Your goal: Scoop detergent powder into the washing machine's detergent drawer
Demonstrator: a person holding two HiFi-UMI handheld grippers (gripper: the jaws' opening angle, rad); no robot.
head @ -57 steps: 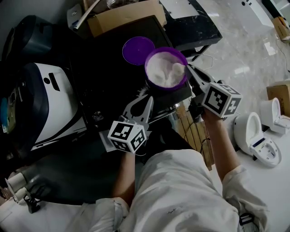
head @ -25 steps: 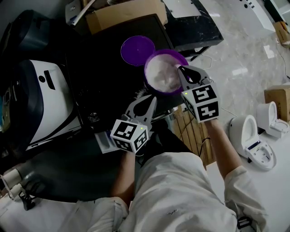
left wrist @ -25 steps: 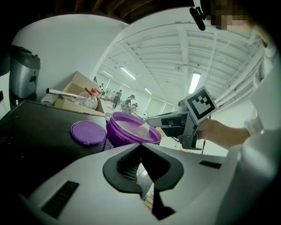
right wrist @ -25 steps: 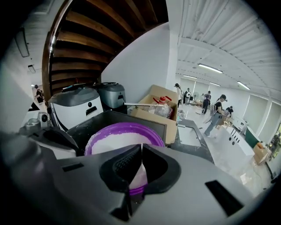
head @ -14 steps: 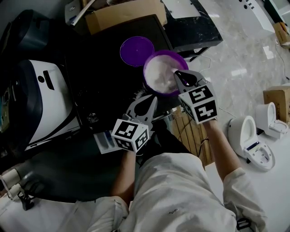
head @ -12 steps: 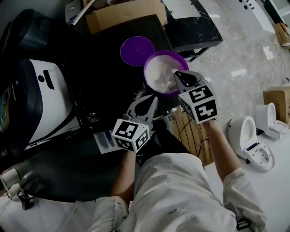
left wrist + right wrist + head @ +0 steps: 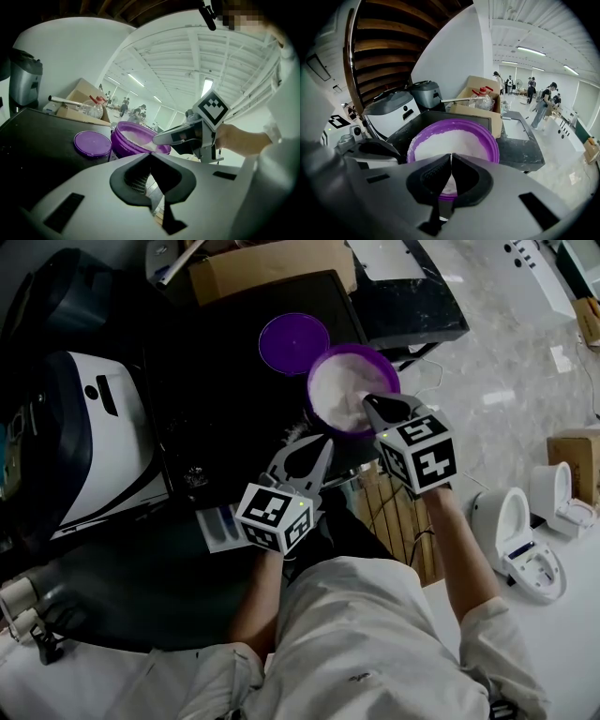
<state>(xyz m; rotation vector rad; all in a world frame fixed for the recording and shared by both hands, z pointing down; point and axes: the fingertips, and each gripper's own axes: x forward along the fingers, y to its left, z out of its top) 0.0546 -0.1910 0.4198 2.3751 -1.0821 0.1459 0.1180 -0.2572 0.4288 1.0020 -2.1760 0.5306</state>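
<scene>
A purple tub [image 7: 330, 362] full of white detergent powder [image 7: 339, 390] stands on the black table, with its purple lid [image 7: 293, 337] lying flat beside it. My right gripper [image 7: 367, 400] reaches over the tub's near rim, jaws shut, tips down at the powder [image 7: 447, 143]. I cannot make out a scoop between them. My left gripper [image 7: 321, 441] is shut and empty, low at the table's near edge, just short of the tub [image 7: 136, 140]. The pale detergent drawer [image 7: 217, 527] sticks out below the table, left of the left gripper's cube.
The white washing machine [image 7: 103, 442] is at the left, with a dark appliance behind it. A cardboard box [image 7: 267, 268] sits at the table's back. White toilet-shaped items [image 7: 525, 540] lie on the marble floor at the right. A wooden slat piece [image 7: 398, 521] stands beneath the tub.
The right gripper has swung from the tub's right side to its near rim and dipped its tips toward the powder. The left gripper has hardly moved.
</scene>
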